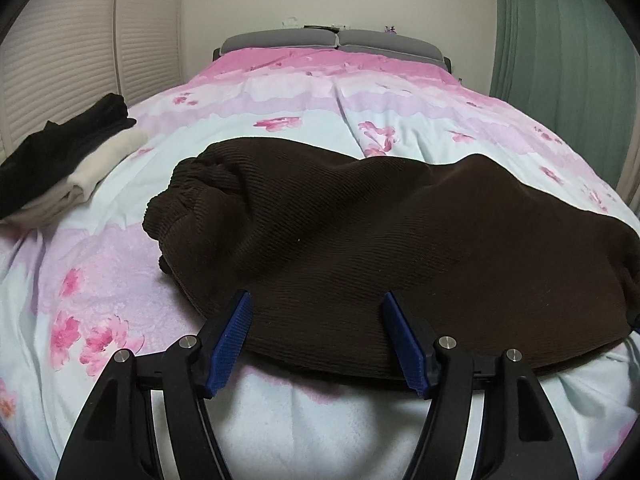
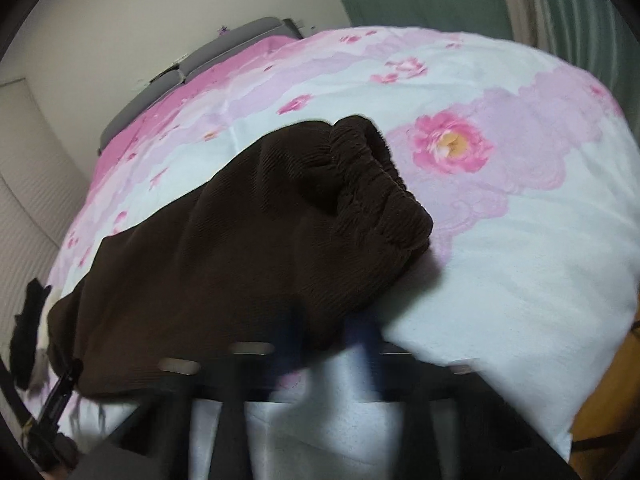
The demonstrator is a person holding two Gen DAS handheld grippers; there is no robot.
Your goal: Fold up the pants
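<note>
Left wrist view looks across a bed [image 1: 280, 128] with a pink flowered cover, on which the brown corduroy pants [image 1: 380, 240] lie in a rough heap, near the close edge. Their gathered elastic band sits at the left end of the heap in this view. The left gripper [image 1: 316, 308] hovers at the near edge of the cloth with its jaws wide; the blue pads [image 1: 236, 332] stand either side of the fabric edge but do not press on it, so nothing is gripped there. That stance looks like a set-up for pinching the near hem, judging by how the opening straddles it.

Right wrist view is smeared by motion. It shows the same pants with the elastic band [image 2: 380, 188] on the far right of the heap, and the right gripper [image 2: 332, 336] low at the near edge of the cloth. Its jaws are drawn close together; the blur hides whether a fold of fabric is caught between them, so I cannot tell if it holds the pants.

To the far left on the bed lies a small stack of folded clothes [image 1: 76, 168], dark on top and cream below, presumably finished pieces set aside out of the way. The pants themselves are still bunched and not yet laid flat.
</note>
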